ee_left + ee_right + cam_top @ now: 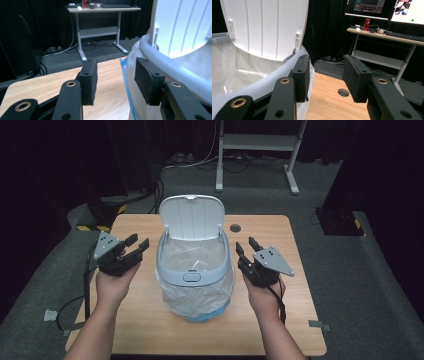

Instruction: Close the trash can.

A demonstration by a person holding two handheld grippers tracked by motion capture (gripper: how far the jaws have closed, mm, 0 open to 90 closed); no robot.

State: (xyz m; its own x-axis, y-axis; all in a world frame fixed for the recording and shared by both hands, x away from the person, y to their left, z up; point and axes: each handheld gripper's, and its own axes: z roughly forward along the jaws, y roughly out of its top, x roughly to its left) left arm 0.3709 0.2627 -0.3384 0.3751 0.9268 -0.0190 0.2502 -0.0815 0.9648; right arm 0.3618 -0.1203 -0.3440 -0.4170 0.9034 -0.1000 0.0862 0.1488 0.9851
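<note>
Small bin (194, 270) with raised lid (192, 216) and clear liner bag (197, 297) sits between the two tongs on wooden table (150, 320). Left gripper (137, 246) just beside bin's left side, jaws spread, nothing pinched. Right gripper (246, 246) just beside bin's right side (also spread, empty). Both clear of the rim (165, 265).

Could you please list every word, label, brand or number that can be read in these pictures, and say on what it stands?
None can be read.
Monitors: on-screen writing too small and blurred.
Red can: markings blurred.
Bin and its raised lid: no lettering shows.
</note>
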